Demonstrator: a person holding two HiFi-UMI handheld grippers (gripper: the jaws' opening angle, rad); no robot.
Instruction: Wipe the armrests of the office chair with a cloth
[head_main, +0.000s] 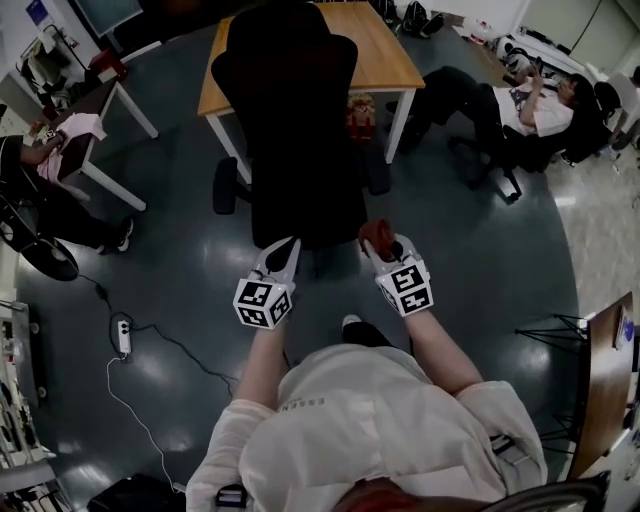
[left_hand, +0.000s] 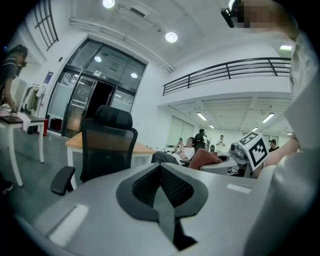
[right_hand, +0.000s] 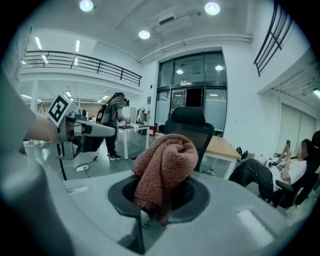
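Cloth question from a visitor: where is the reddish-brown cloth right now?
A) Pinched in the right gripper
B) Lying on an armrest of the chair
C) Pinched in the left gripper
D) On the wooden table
A: the right gripper view shows the cloth bunched between the jaws of the right gripper, while the left gripper has its jaws together with nothing in them.
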